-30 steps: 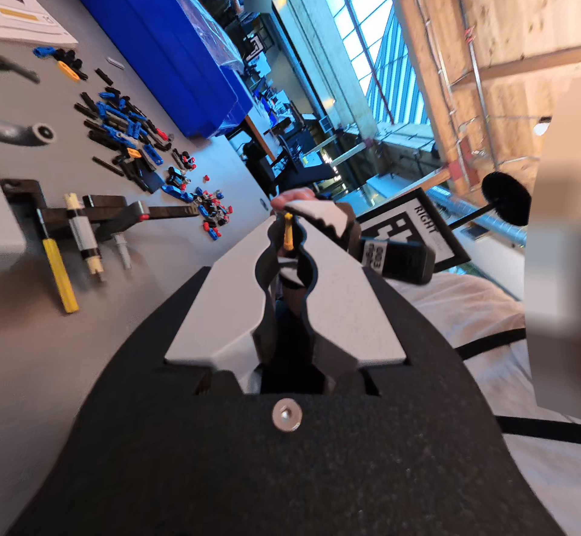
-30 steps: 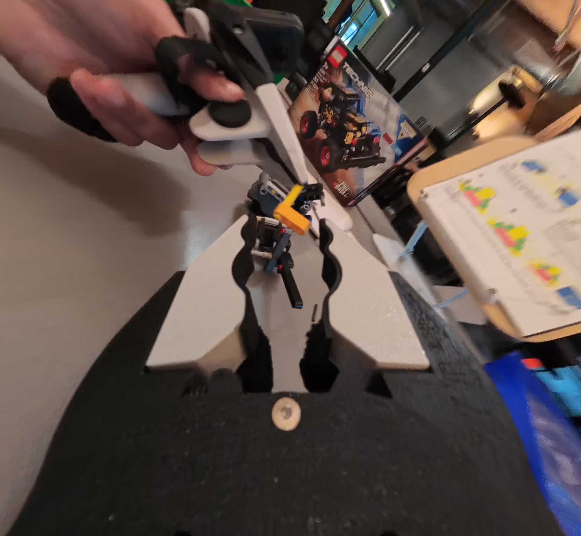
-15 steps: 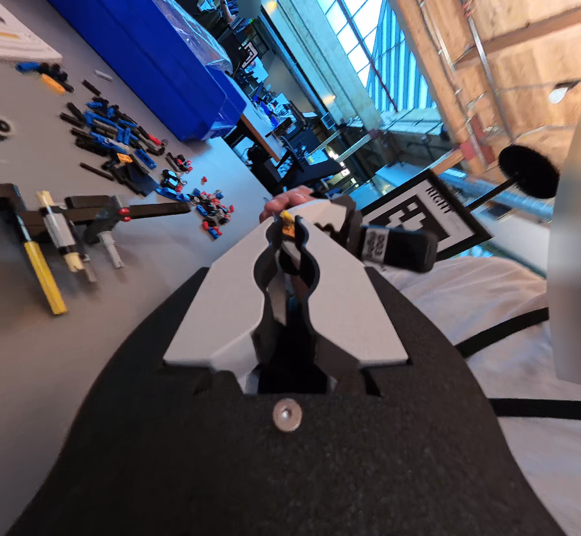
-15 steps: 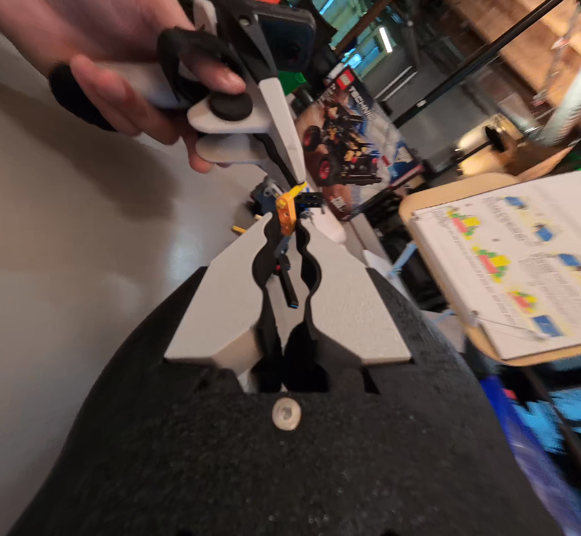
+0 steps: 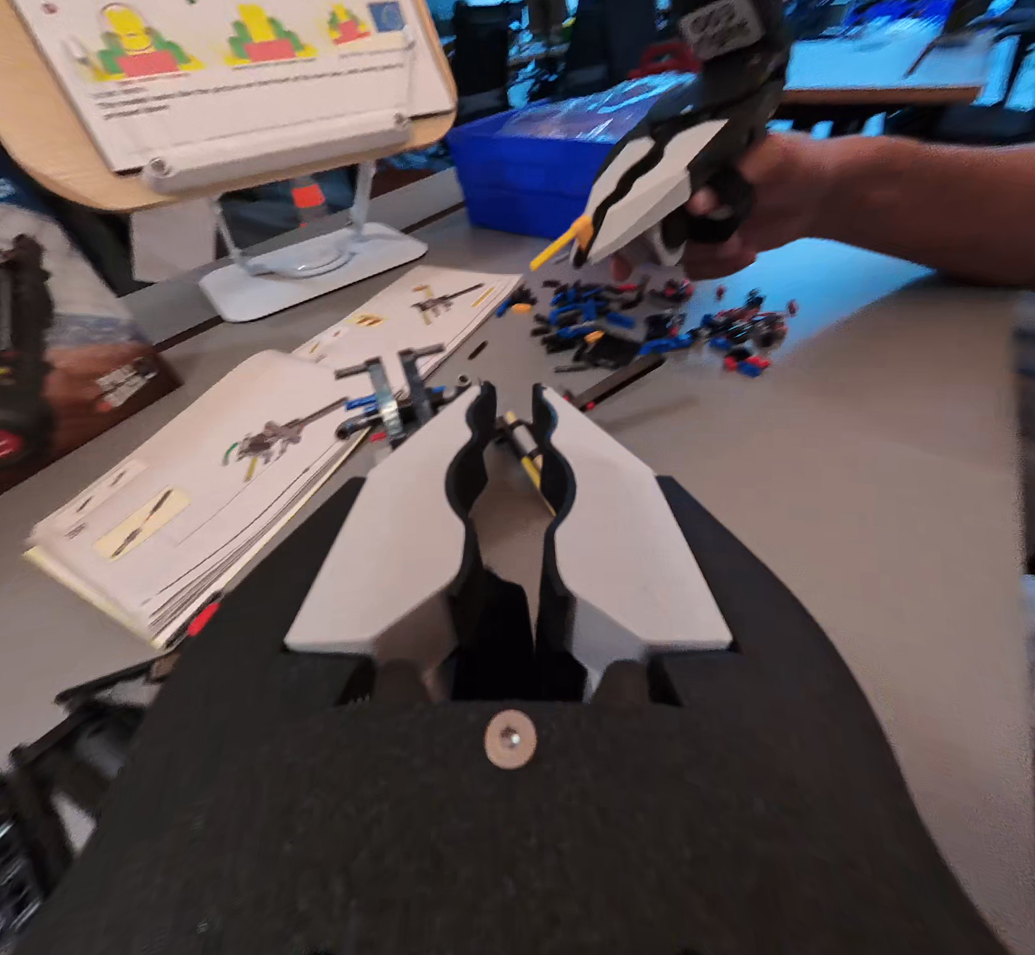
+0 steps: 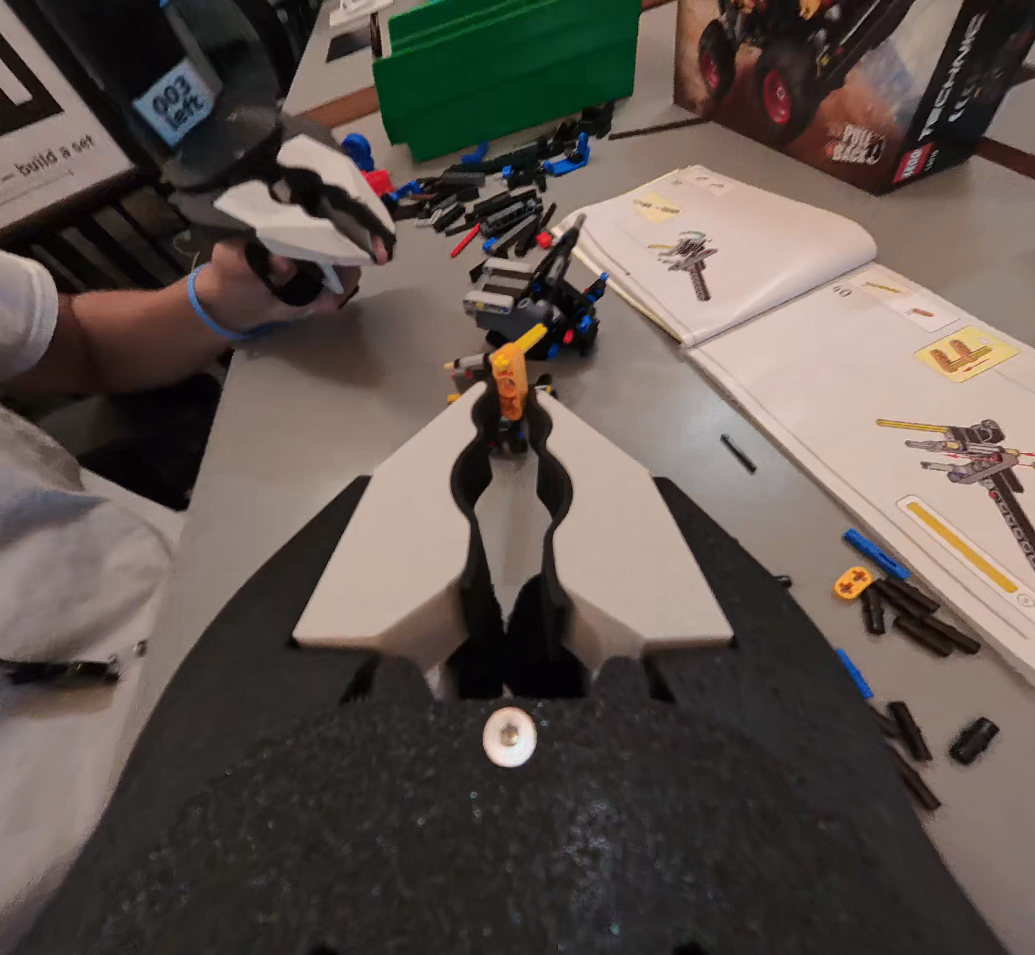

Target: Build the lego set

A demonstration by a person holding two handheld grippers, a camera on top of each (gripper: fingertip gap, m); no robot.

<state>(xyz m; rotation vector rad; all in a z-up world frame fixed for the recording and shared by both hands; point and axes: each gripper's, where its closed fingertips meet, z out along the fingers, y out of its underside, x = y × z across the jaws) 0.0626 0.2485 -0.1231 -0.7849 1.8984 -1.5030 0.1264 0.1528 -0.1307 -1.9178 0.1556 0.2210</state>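
Observation:
My right gripper [image 6: 509, 396] is shut on an orange connector [image 6: 511, 376] with a yellow axle [image 6: 526, 337] sticking out of it, held above the grey table. The left wrist view shows the right gripper [image 5: 582, 256] at the upper right, with the orange connector [image 5: 582, 228] at its tips. My left gripper [image 5: 512, 393] is slightly open and empty, low over a small assembly with a yellow axle [image 5: 521, 441]. The right wrist view shows the left gripper [image 6: 381, 250] to the left, apart from the right one. A partly built black, grey and blue model [image 6: 532, 306] stands between them.
An open instruction booklet [image 6: 728, 239] lies to the right and also shows in the left wrist view [image 5: 185, 491]. Loose black, blue and red pieces [image 6: 481, 206] lie before a green bin [image 6: 504, 60]. The set's box [image 6: 840, 60], a blue bin [image 5: 521, 172] and a sheet stand [image 5: 224, 32] line the table's back.
The two grippers met in the air at the orange piece, which the left one held. The right gripper shut on it, the left let go, and they have moved apart.

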